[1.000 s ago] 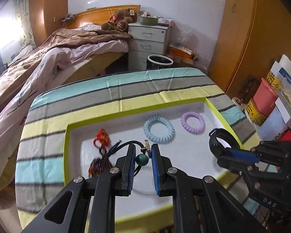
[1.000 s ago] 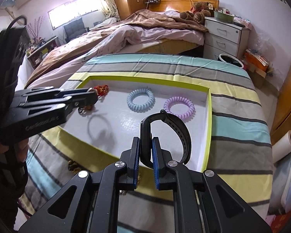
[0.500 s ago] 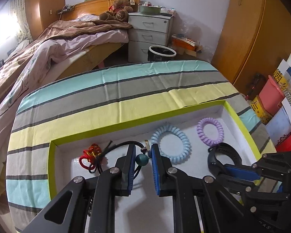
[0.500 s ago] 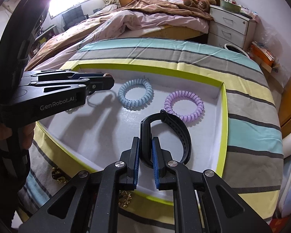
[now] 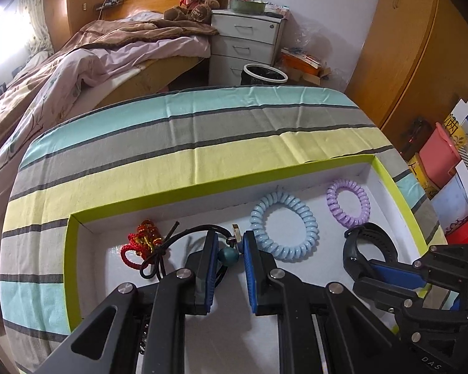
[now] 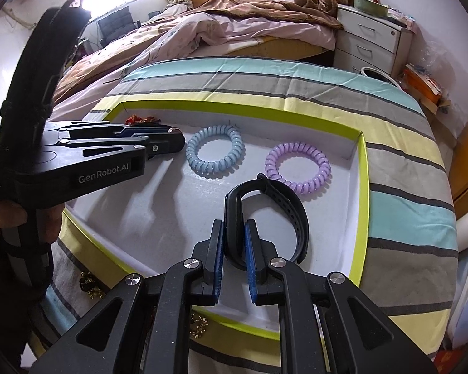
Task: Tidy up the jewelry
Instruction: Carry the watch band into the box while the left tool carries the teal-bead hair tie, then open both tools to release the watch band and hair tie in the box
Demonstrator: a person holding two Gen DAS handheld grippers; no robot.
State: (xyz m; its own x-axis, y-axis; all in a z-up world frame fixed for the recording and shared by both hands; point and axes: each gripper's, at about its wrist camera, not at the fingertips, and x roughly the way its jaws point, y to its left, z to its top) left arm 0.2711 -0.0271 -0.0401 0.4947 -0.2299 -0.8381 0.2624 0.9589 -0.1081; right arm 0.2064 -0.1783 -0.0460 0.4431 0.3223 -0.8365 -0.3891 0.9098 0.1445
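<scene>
- The white tray (image 6: 363,187) with its lime rim is lying on the striped cloth, already holding the blue (image 6: 215,152) and purple coil bands (image 6: 298,166)
- The right gripper (image 6: 234,243), tilted down, is clamping the black wristband (image 6: 280,205); better to touch it down before letting go
- The left gripper (image 5: 229,254) is pinching a black cord's green bead (image 5: 228,257) beside the red knot (image 5: 143,240)

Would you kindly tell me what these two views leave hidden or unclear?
- Left wrist view: the lower run of the black cord necklace is hidden behind the left gripper.
- Right wrist view: gold trinkets outside the tray are too small to identify.
- Right wrist view: the red knot is mostly hidden by the left gripper.
</scene>
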